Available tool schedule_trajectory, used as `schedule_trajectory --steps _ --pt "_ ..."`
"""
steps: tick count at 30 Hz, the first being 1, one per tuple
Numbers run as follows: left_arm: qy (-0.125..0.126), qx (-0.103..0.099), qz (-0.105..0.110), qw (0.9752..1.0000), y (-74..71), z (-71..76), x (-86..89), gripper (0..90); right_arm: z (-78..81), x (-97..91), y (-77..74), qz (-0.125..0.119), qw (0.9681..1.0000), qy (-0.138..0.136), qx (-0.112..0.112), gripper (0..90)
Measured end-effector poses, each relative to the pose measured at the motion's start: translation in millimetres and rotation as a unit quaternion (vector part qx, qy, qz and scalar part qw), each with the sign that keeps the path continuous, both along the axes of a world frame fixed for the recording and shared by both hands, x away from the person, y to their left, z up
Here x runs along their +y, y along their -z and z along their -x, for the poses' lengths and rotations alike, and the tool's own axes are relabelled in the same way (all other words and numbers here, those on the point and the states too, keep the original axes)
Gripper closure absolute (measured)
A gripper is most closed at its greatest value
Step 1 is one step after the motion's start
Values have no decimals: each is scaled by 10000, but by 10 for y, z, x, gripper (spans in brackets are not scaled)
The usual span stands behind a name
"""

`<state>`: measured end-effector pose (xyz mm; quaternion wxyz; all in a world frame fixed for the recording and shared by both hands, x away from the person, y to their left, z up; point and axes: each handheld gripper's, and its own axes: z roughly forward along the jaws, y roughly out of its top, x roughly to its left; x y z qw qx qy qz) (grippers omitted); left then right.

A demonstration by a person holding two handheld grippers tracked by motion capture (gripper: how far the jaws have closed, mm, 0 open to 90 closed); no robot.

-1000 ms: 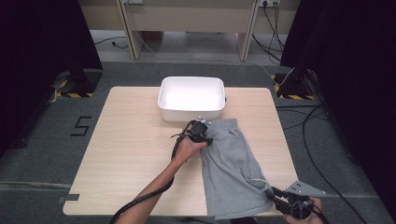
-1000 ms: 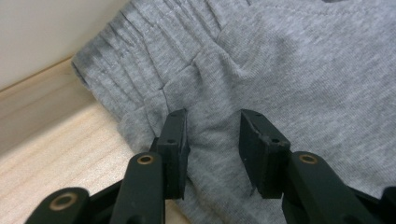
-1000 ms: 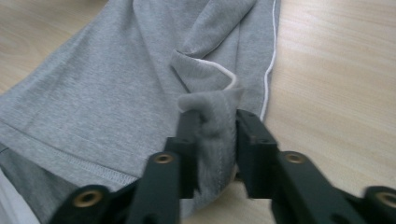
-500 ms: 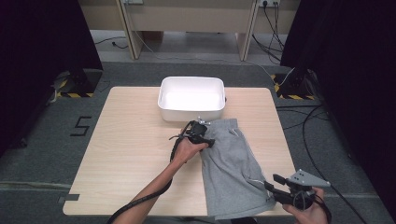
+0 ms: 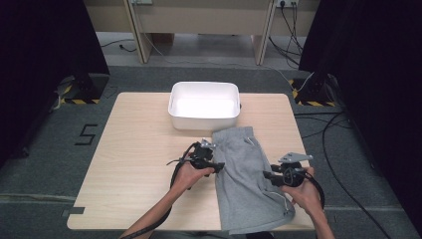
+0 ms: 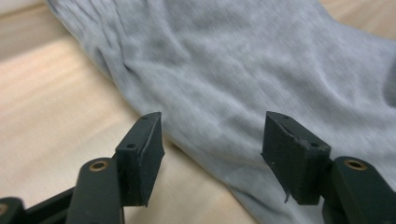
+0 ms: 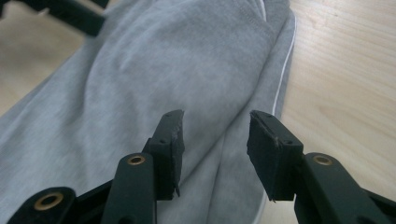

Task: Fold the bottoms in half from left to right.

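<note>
Now our left gripper (image 5: 217,167) and right gripper (image 5: 267,175) have let go, jaws just parted and empty, flanking the grey shorts (image 5: 247,181) lying folded on the counter (image 5: 139,164) before the white tub (image 5: 204,105).

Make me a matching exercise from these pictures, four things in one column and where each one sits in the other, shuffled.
Things:
1. white tub
2. grey shorts
3. left gripper
4. right gripper

Places:
A. at the shorts' left edge, jaws open
B. at the table's far edge, in the middle
C. at the shorts' right edge, jaws open
D. spread flat on the table's right half, in front of the tub

Pairs: 1-B, 2-D, 3-A, 4-C
</note>
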<state>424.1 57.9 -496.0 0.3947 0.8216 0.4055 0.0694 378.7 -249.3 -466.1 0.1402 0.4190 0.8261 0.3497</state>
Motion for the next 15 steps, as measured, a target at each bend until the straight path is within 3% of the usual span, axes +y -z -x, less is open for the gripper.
schedule_trajectory --steps 4,8,9,12,13,15 --pt "62 -53 45 10000 60 144 -24 350 -150 75 63 121 9996 -46 231 512" --pt "139 -226 -171 9995 136 236 -78 338 -299 152 202 330 9986 -61 396 476" --pt "138 -346 -212 9991 153 256 -84 333 -322 169 235 367 9983 -62 442 466" --pt "190 -551 -429 9974 165 285 -110 336 -349 225 280 433 9983 -154 364 464" --pt "205 -674 -538 9961 175 298 -121 337 -348 234 279 454 9982 -147 361 472" --pt "186 -722 -525 9958 185 321 -123 337 -346 235 271 467 9983 -155 313 599"
